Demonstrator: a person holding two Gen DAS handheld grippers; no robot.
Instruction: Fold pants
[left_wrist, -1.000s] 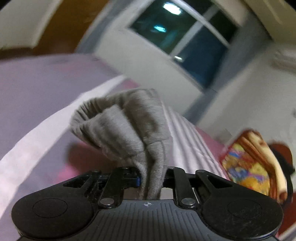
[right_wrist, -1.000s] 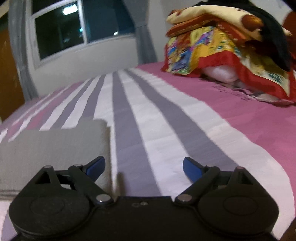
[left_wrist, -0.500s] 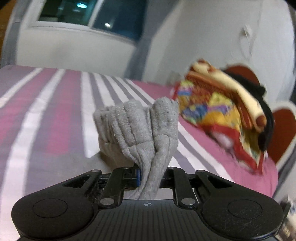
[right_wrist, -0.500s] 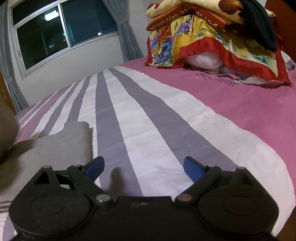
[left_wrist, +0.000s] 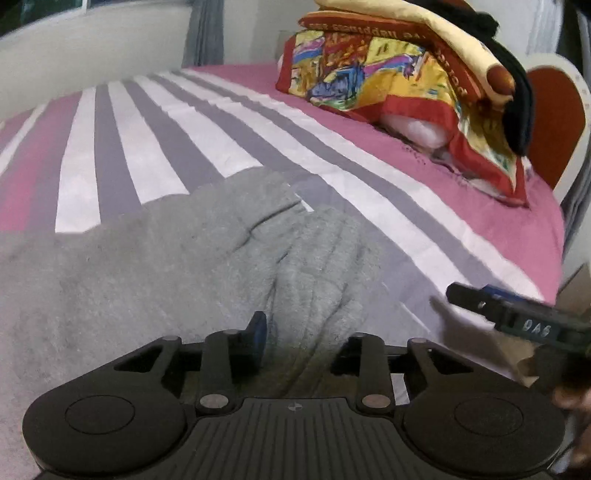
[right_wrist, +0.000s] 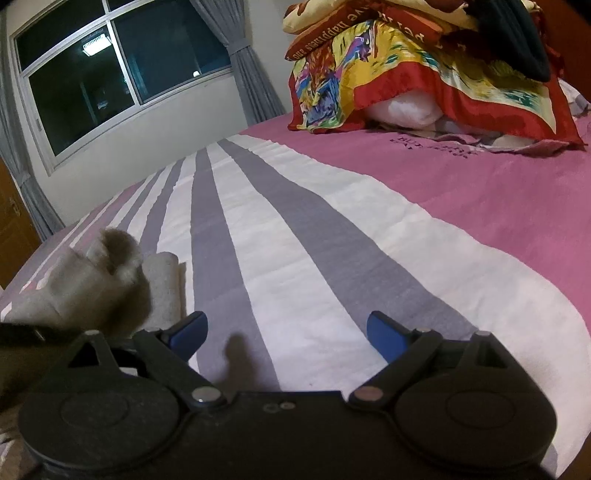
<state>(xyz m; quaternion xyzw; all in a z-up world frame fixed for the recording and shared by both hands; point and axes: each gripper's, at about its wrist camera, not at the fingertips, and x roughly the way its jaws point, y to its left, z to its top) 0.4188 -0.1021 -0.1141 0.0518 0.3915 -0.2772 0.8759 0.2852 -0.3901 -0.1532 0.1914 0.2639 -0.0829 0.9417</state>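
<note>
The soft grey fleece pants (left_wrist: 155, 266) lie spread on the pink, white and grey striped bed (right_wrist: 314, 258), a bunched fold running between the fingers of the left hand-held gripper (left_wrist: 299, 332), which looks clamped on it. Limp, light, grippy cloth, I'd judge; best pinched at the thick ribbed hem. At three o'clock, the right hand-held gripper (right_wrist: 286, 328) gapes empty. Waistband and far leg are cut off.

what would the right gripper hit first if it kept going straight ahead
Probably the striped bedspread: the open right gripper points low along bare sheet. The grey pants lie off to its left, the pillow pile far right. Depth is unclear.
</note>
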